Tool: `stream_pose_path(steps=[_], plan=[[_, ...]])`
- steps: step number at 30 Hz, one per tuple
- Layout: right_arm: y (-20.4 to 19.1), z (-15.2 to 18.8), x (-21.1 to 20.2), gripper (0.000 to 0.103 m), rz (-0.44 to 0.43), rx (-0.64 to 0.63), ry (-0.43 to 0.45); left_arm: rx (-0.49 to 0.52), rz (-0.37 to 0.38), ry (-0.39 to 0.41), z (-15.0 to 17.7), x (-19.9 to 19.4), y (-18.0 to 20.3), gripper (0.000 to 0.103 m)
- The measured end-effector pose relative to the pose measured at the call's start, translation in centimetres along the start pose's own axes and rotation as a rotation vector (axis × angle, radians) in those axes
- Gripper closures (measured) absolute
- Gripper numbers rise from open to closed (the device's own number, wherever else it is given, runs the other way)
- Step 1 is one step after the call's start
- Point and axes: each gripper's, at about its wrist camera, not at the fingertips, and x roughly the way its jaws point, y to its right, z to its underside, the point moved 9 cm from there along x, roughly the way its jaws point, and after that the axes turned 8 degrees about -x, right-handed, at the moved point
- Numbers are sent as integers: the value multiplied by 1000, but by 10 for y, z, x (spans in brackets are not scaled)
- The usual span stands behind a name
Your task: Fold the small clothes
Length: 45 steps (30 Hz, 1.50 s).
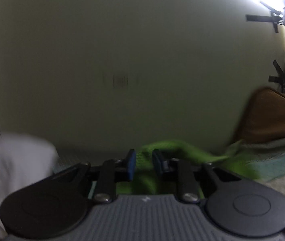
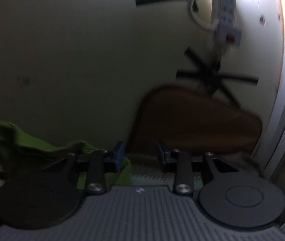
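The crumpled green knitted cloth (image 1: 174, 150) is seen directly ahead of the left gripper (image 1: 144, 161), its long axis running off toward the brown rounded cushion (image 1: 271, 118). That gripper's 2 jaws are parted narrowly, cloth between them but apparently not pinched. The right gripper (image 2: 140, 154), wider open and empty, is placed beside the cloth's cushion-side end (image 2: 86, 147).

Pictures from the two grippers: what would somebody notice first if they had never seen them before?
The bright green cloth jumps out first, lying low in the middle of the left wrist view, with part of it in the gap of the left gripper. Next comes the brown cushion leaning against the pale wall on the right. Black tape crosses stick to the wall above it.
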Motion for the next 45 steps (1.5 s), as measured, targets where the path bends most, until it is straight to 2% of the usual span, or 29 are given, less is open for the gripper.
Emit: stream_pose_path(steps=[2,6,8,10,11,15,19,22,23,24,25,26,27,28,30,33,35,37,40,42,44,45], plan=[[-8,35,-9,61,-75,6,-27,-43,-1,-15,27,1,-19,82],[-33,89,-42,45,-191,-35,-65,-40,22,-34,74,-13,-35,79],[-52,107,-60,37,-250,-72,-72,-16,36,-39,87,-19,-35,70],[-73,118,-76,25,-316,-123,-77,16,26,-22,97,-26,-35,66],[-85,124,-83,22,-349,-155,-83,26,18,-10,101,-28,-38,63],[-121,144,-101,20,-437,-235,-124,44,-5,-9,108,-26,-45,58],[-149,157,-110,16,-544,-219,-165,31,6,-15,110,-31,-46,56],[-161,163,-110,16,-529,-259,-192,43,9,-10,110,-37,-44,54],[-160,162,-112,16,-520,-254,-174,49,10,-7,111,-39,-44,54],[-161,162,-112,21,-519,-251,-168,53,10,-3,111,-40,-43,54],[-162,161,-112,40,-522,-251,-160,58,11,0,111,-41,-42,53],[-161,160,-111,53,-536,-249,-155,60,12,2,111,-41,-41,53],[-161,158,-112,76,-550,-240,-155,62,12,4,111,-41,-41,53],[-160,157,-114,85,-545,-232,-159,62,11,3,111,-41,-41,53],[-153,154,-114,92,-532,-207,-166,56,11,0,111,-41,-42,53],[-131,140,-120,94,-519,-119,-141,37,14,-6,111,-41,-45,52],[-98,120,-123,94,-468,-39,-87,27,12,-13,111,-40,-47,52],[-51,99,-126,94,-354,18,-29,25,9,-18,112,-39,-47,52],[32,78,-131,94,-103,59,40,31,7,-16,112,-40,-46,52],[99,74,-129,90,135,95,52,36,7,-19,112,-39,-46,52],[154,88,-125,74,385,124,13,38,6,-19,112,-39,-45,52],[169,98,-124,56,443,154,-26,38,6,-17,112,-40,-46,52]])
